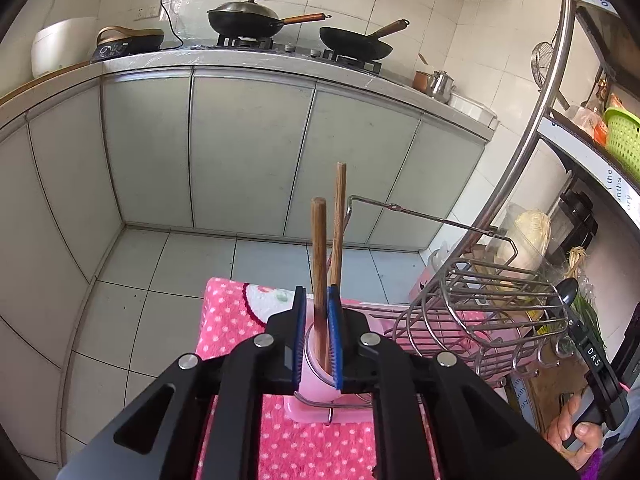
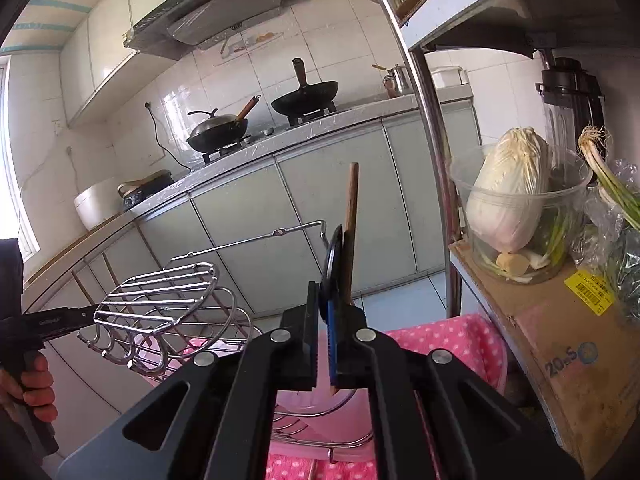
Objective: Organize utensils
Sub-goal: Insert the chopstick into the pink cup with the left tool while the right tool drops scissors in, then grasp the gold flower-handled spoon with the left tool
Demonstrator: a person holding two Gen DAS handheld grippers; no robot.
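In the left wrist view my left gripper (image 1: 318,334) is shut on a wooden-handled utensil (image 1: 319,248) that stands in a pink holder cup (image 1: 314,380). A second wooden handle (image 1: 339,216) leans behind it. A black spoon (image 1: 568,292) sticks up at the right, held by my right gripper. In the right wrist view my right gripper (image 2: 324,332) is shut on that black spoon (image 2: 332,264), above the pink cup (image 2: 312,404). A wooden handle (image 2: 351,220) rises right behind the spoon.
A chrome wire rack (image 1: 480,308) stands on a pink dotted towel (image 1: 240,320); the rack also shows in the right wrist view (image 2: 168,300). A shelf with cabbage in a clear bowl (image 2: 516,200) and a cardboard box (image 2: 560,344) is right. Cabinets and a stove with woks (image 1: 248,20) lie beyond.
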